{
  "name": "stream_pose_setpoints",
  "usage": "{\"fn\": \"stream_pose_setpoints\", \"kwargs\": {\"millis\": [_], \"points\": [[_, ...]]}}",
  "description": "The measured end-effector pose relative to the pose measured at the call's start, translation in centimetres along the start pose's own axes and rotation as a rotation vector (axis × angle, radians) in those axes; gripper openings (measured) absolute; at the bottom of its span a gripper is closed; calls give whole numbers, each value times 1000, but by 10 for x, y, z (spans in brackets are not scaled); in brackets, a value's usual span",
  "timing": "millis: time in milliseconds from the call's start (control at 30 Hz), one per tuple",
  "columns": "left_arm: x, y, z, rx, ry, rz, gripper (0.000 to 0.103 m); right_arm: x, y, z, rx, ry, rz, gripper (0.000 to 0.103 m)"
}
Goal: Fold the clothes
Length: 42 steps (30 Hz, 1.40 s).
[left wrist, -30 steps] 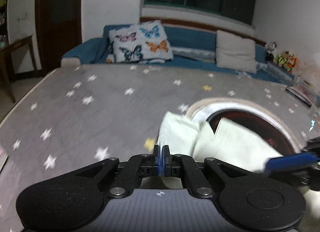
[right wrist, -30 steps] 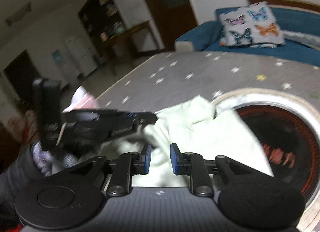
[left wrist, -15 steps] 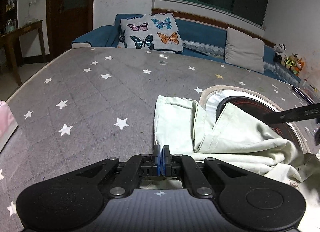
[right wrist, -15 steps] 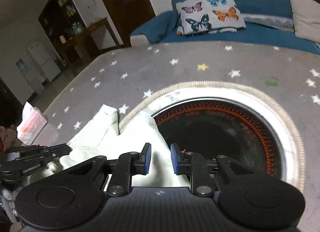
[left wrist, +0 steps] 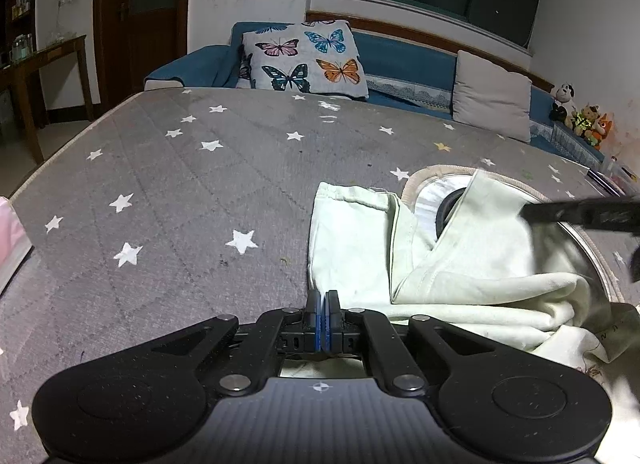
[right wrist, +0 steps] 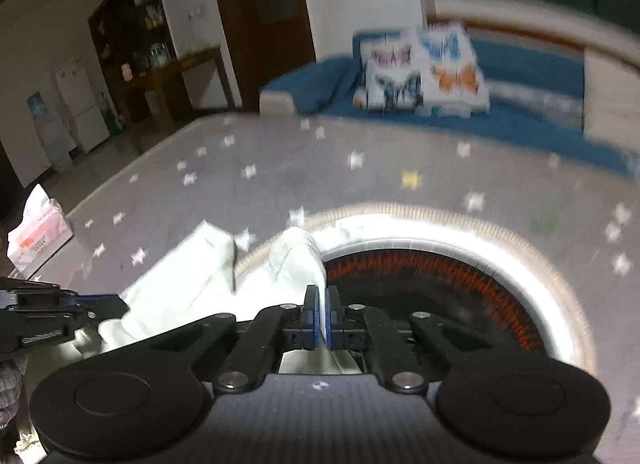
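Observation:
A pale green garment [left wrist: 440, 260] lies crumpled on the grey star-patterned mattress [left wrist: 180, 204], partly over a round heater. My left gripper [left wrist: 322, 300] is shut on the garment's near left edge. My right gripper [right wrist: 321, 296] is shut on a raised fold of the same garment [right wrist: 296, 256], at the heater's left rim. It also shows in the left wrist view as a dark blurred bar [left wrist: 584, 212] over the cloth's right side. The left gripper shows at the left edge of the right wrist view [right wrist: 60, 312].
A round heater [right wrist: 440, 276] with a white rim and a dark red-ringed centre sits in the mattress on the right. A pink tissue pack [right wrist: 38, 228] lies near the left edge. A blue sofa with a butterfly cushion [left wrist: 304, 60] stands behind.
My right gripper has shut on a fold of the garment and lifts it; it was open half a second ago. The left gripper stays shut on the near edge.

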<state>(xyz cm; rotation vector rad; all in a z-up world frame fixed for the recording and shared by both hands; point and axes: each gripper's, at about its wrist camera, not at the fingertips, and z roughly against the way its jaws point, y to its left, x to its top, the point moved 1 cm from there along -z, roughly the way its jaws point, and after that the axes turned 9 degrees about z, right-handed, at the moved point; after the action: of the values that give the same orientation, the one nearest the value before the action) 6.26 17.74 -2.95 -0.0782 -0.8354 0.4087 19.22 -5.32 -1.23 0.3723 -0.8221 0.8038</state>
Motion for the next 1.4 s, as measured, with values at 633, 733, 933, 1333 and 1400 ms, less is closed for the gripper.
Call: {"fn": "stream_pose_setpoints", "kwargs": {"millis": [633, 733, 933, 1333, 1400], "points": [[-1, 2, -1, -9, 3, 16, 3, -1, 34, 48, 303, 38, 48, 11], [0, 2, -1, -8, 3, 16, 3, 4, 18, 27, 261, 55, -2, 14], [0, 1, -1, -9, 7, 19, 4, -2, 22, -11, 336, 121, -34, 32], [1, 2, -3, -9, 10, 9, 6, -7, 46, -35, 309, 142, 65, 36], [1, 2, -3, -7, 11, 8, 6, -7, 48, -34, 317, 144, 71, 23]]}}
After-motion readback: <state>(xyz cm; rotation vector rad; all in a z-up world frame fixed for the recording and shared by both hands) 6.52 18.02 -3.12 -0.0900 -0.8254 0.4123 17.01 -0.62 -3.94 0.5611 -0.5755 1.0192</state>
